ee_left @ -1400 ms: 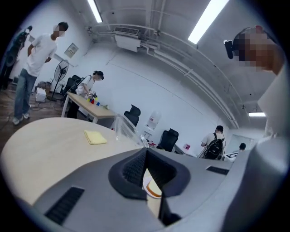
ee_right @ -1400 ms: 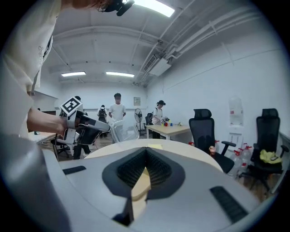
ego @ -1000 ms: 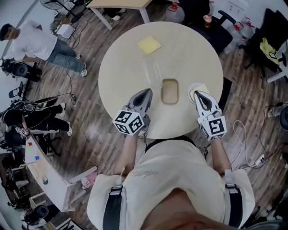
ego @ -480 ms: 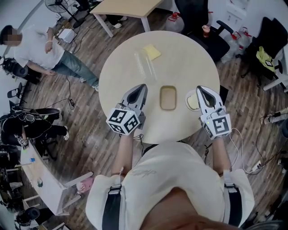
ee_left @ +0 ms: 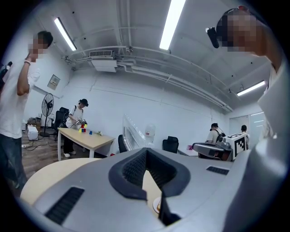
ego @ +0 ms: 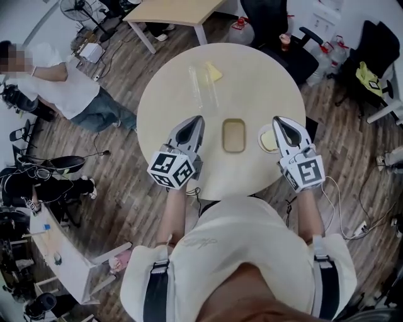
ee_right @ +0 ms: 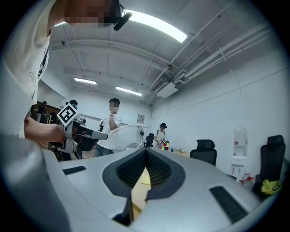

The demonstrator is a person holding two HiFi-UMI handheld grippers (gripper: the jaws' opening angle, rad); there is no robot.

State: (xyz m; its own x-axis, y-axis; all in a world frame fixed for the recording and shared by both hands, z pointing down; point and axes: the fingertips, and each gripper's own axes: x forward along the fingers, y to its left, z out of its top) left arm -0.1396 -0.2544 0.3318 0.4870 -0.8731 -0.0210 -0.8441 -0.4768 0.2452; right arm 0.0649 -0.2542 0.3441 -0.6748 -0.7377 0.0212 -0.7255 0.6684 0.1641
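Observation:
In the head view my left gripper (ego: 196, 119) hovers over the near left part of the round table (ego: 165, 94), jaws together and empty. My right gripper (ego: 276, 120) is also shut and empty; it hangs over a white plate (ego: 265, 139) holding something yellow. A tan oblong tray (ego: 233, 135) lies between them. Farther back lie a clear plastic piece (ego: 203, 86) and a yellow pad (ego: 214, 71). The left gripper view shows its jaws (ee_left: 146, 151) meeting, the clear piece (ee_left: 130, 136) beyond. The right gripper view shows its jaws (ee_right: 146, 152) closed too.
A person in a white shirt (ego: 60, 82) stands left of the table. Black office chairs (ego: 283, 31) crowd the far right side, and a wooden desk (ego: 170, 9) stands behind. Cables run over the wood floor (ego: 343, 195) at the right.
The bystander in white has walked closer along the left. Both gripper views now look more level across the table. My grippers have shifted only slightly over the near edge.

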